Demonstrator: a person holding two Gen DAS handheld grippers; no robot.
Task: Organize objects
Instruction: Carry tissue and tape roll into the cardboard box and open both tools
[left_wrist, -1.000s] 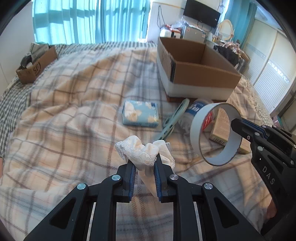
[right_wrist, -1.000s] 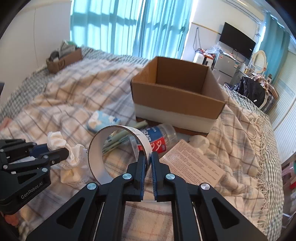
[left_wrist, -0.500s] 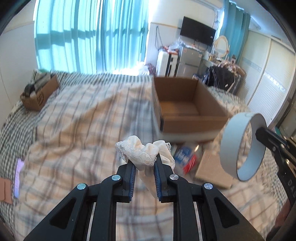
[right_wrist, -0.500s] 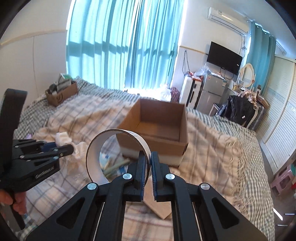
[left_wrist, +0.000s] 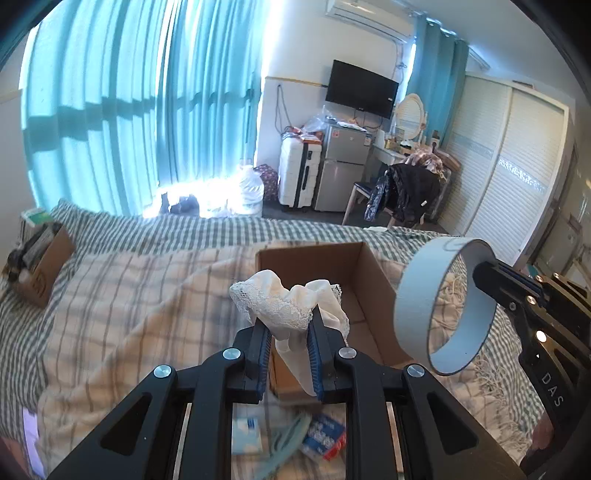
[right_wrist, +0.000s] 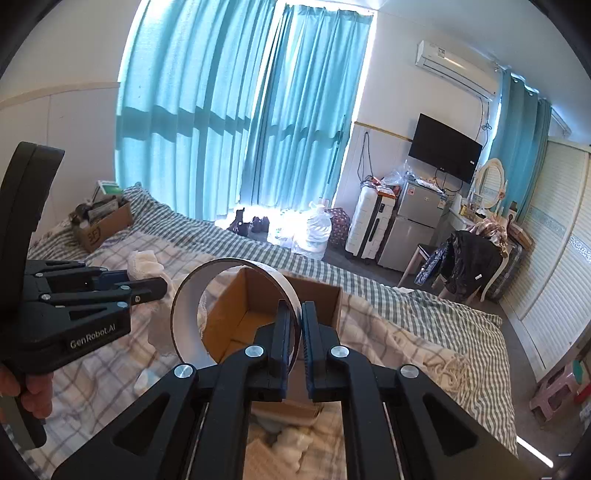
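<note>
My left gripper (left_wrist: 288, 332) is shut on a white lace cloth (left_wrist: 288, 306) and holds it in the air above the near edge of an open cardboard box (left_wrist: 365, 291). My right gripper (right_wrist: 298, 321) is shut on the rim of a white tape ring (right_wrist: 188, 306), held above the same box (right_wrist: 258, 314). The ring also shows in the left wrist view (left_wrist: 417, 310), right of the cloth. The left gripper and cloth (right_wrist: 146, 264) show at the left of the right wrist view. The box looks empty inside.
On the checked blanket (left_wrist: 129, 295) below the grippers lie a blue tissue pack (left_wrist: 245, 435), a green hanger (left_wrist: 284, 443) and a plastic bottle (left_wrist: 325, 437). A small brown box (left_wrist: 40, 266) of items sits at the far left. A chair with dark clothes (left_wrist: 406, 192) stands beyond the bed.
Both grippers have risen and moved forward with the cloth and the tape ring. They now hang over the cardboard box; the loose items have dropped to the bottom of view.
</note>
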